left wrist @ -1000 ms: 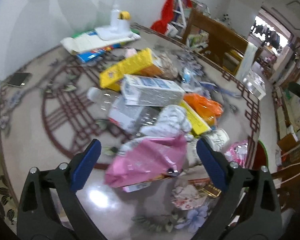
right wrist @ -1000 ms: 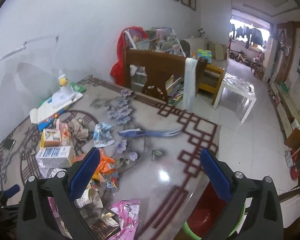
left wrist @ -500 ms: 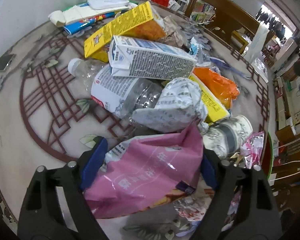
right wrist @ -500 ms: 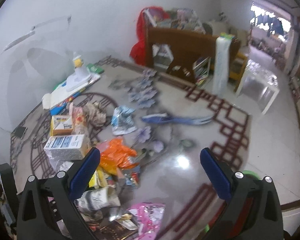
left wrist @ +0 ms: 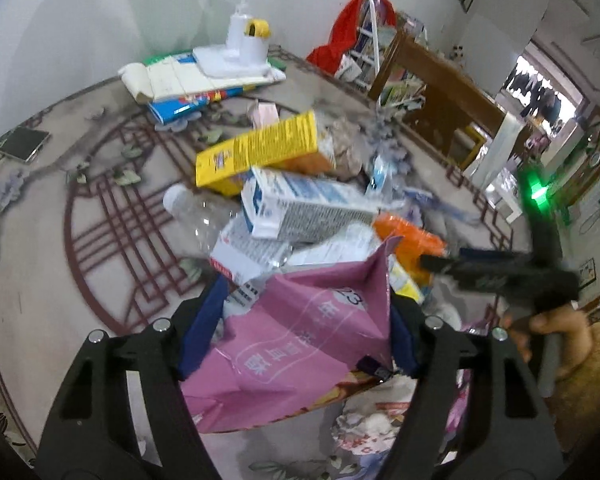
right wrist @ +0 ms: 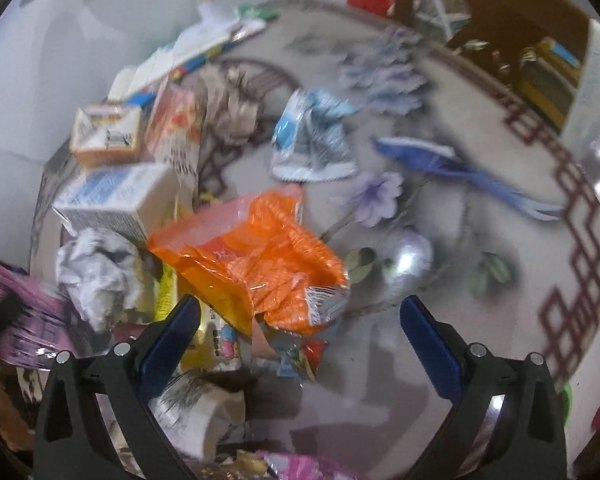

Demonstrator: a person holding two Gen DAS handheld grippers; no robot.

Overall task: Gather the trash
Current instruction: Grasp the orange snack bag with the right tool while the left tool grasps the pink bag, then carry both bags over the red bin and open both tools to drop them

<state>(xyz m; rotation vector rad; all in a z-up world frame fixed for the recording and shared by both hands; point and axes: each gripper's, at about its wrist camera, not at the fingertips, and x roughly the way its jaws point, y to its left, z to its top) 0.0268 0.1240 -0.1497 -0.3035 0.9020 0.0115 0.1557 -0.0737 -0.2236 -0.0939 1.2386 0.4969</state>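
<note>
Left tongs (left wrist: pixel 306 332) just closing, blue pads pressed against both sides of the pink bag (left wrist: pixel 300 344) at the near edge of the trash pile on the table (left wrist: pixel 40 280). Right tongs (right wrist: pixel 300 332) spread wide apart over the table, nothing gripped, orange wrapper (right wrist: pixel 260 260) just beyond the tips.

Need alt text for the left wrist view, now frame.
The left gripper has just been closing on a pink plastic bag, which sits between its blue pads above a patterned table. Behind lie a clear bottle, a white carton and a yellow box; at right, a hand holds the blurred right gripper.
</note>
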